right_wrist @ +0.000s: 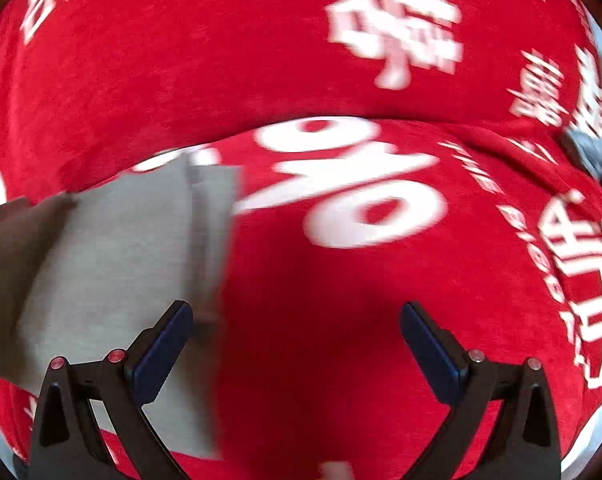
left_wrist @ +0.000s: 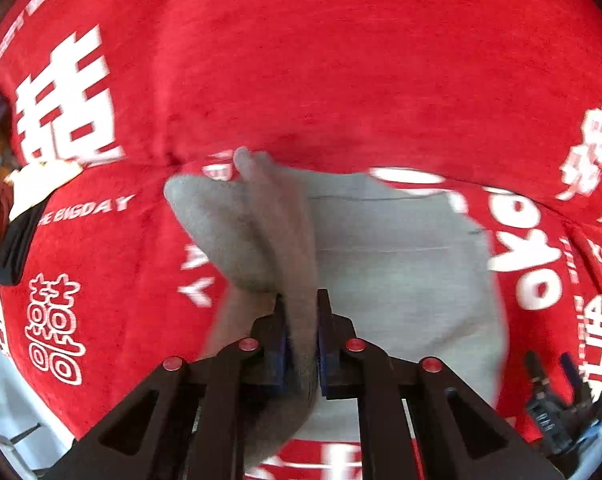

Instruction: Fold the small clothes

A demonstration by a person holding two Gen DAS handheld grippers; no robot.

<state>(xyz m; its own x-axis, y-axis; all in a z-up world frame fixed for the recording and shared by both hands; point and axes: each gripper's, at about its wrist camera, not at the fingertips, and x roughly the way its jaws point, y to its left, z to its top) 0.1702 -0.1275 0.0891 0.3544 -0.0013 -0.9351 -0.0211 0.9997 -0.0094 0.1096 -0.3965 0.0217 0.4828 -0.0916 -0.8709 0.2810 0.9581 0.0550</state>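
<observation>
A small grey garment [left_wrist: 397, 264] lies on a red cloth with white print [left_wrist: 301, 60]. My left gripper [left_wrist: 301, 308] is shut on a lifted fold of the grey garment, which rises between the pads and drapes away to the upper left. In the right wrist view the same grey garment [right_wrist: 113, 256] lies flat at the left, its right edge near my left fingertip [right_wrist: 173, 332]. My right gripper [right_wrist: 297, 328] is open and empty, over the red cloth [right_wrist: 321, 300] beside the garment's edge.
The red printed cloth covers the whole surface. A black and cream item [left_wrist: 25, 216] lies at the left edge. A grey-blue piece of cloth [right_wrist: 593, 156] sits at the far right. My right gripper's tool [left_wrist: 557, 412] shows at the lower right.
</observation>
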